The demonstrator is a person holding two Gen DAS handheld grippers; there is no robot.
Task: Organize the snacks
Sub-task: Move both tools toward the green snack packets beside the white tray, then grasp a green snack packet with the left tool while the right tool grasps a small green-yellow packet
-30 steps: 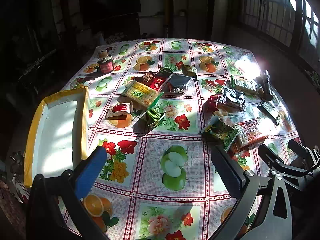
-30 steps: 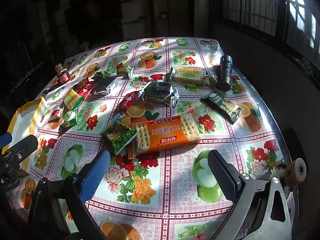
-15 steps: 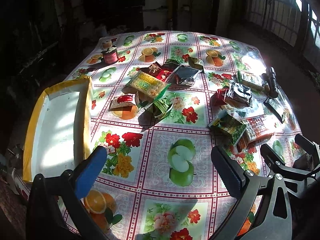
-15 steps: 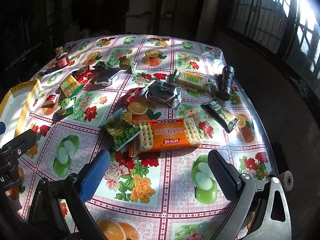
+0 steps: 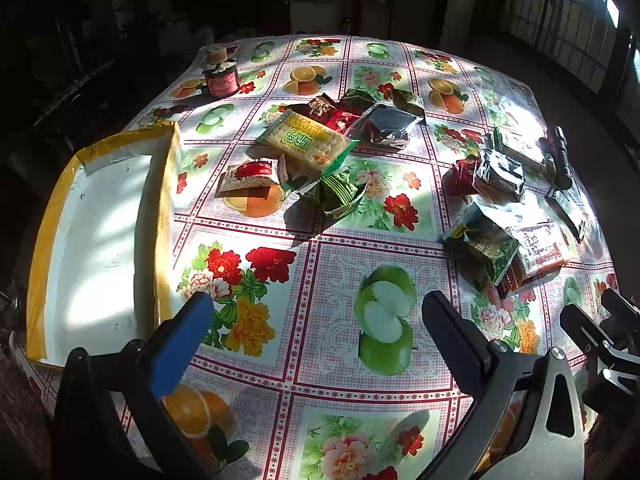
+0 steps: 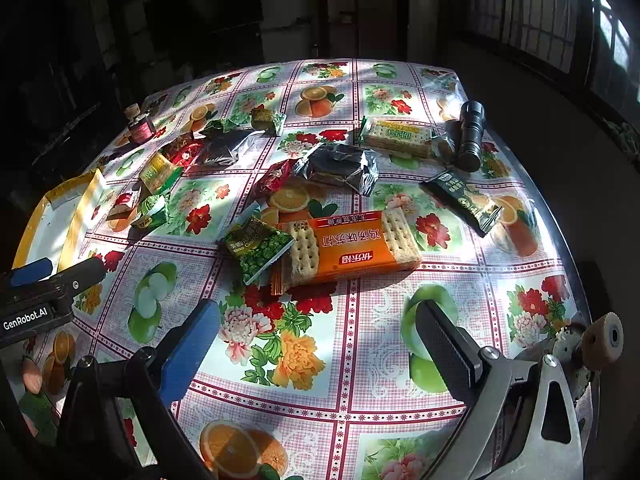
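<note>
Pre-grasp, nothing picked: left tongs (image 5: 316, 316) and right tongs (image 6: 318, 326) both apart, empty, above counter (image 6: 360, 360); snacks scattered mid-counter, tray (image 5: 96, 240) left; next, reaching for cracker pack (image 6: 352, 246)

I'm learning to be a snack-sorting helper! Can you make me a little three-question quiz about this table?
1. True or false: the white tray with the yellow rim already holds a snack.
2. What overlaps one end of the orange cracker pack? A) the flashlight B) the green pea packet C) the small jar
3. Fill in: the left gripper and the right gripper both hang ____ and hold nothing.

Key: 1 false, the tray shows only its white floor. 2 B. 3 open.
</note>
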